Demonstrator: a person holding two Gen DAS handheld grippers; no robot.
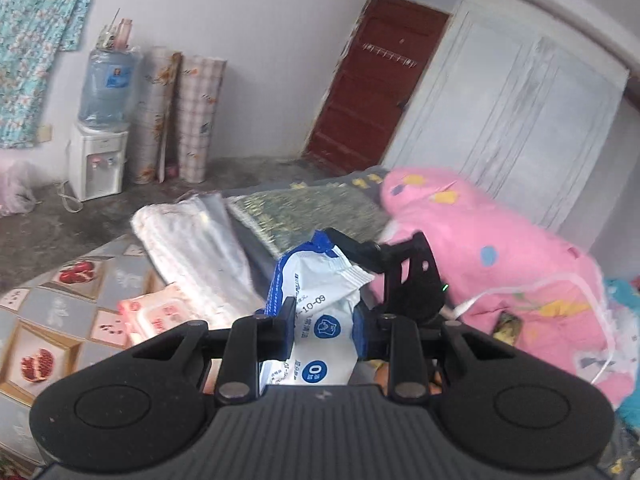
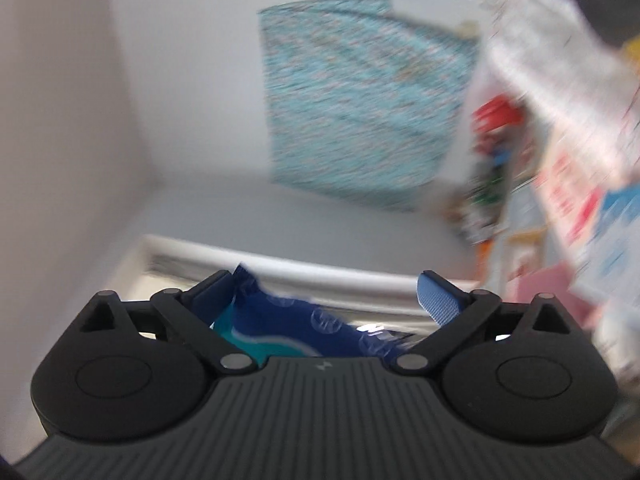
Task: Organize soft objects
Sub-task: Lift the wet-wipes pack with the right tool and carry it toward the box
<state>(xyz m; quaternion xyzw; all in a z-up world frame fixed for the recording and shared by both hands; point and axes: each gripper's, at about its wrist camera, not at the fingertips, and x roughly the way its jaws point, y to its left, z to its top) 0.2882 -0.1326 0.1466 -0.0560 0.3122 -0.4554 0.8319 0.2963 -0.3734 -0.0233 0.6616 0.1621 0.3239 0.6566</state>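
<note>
Our left gripper (image 1: 325,330) is clamped on the blue-and-white wipes pack (image 1: 320,300) — a pink pack (image 1: 154,316) lies off to its left. Our right gripper (image 2: 326,300) is spread wide, a blue pack (image 2: 304,330) between its fingers — blurred.

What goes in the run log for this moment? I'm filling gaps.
left gripper: shut on white-and-blue packet | right gripper: open, blurred | pink wipes pack: on bed
</note>
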